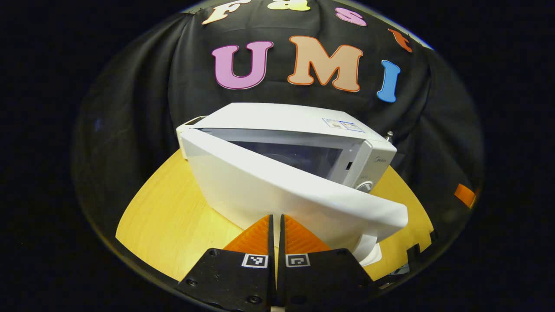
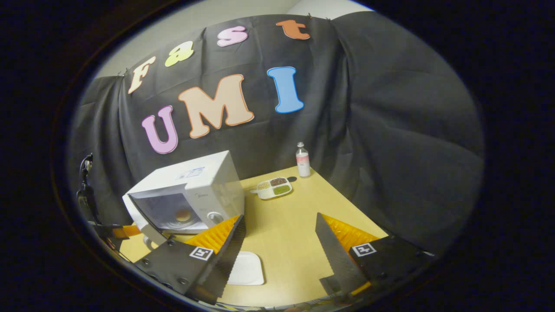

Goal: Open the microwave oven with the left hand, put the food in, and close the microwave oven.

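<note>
Noted wooden table (image 2: 295,216) under everything, pale yellow grain, black cloth wall (image 2: 390,130) hung behind and to side. At far edge I saw small clear bottle (image 2: 302,159) standing upright, pinkish band around middle, close to cloth. Just beside it lay divided tray (image 2: 274,187), white, three compartments: one dark brown, one green, one pale tan filling. Nearer me, flat white square plate (image 2: 247,268) lay on tabletop, partly hidden. I couldn't tell what the tray fillings were.

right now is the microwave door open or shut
Partly open. In the left gripper view the door swings out at an angle from the microwave, leaving a gap with the cavity showing behind it.
</note>
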`<control>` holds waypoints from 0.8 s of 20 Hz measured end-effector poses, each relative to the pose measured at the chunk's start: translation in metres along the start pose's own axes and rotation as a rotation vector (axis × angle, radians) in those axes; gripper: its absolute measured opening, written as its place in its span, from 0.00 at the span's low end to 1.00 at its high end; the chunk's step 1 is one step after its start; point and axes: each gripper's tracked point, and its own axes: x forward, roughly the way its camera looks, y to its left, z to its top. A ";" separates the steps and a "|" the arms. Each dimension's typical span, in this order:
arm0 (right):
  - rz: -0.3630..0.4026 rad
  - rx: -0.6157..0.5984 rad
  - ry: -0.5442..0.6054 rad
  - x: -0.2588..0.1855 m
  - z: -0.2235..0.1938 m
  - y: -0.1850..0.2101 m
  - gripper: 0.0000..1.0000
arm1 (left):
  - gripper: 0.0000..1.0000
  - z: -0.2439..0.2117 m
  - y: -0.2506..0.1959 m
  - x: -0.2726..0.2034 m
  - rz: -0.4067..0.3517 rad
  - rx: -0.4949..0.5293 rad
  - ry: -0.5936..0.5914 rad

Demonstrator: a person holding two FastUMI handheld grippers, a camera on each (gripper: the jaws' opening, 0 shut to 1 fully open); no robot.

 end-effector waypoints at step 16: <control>-0.054 0.042 -0.014 0.007 0.006 -0.022 0.91 | 0.01 0.037 -0.055 0.059 -0.091 0.079 -0.022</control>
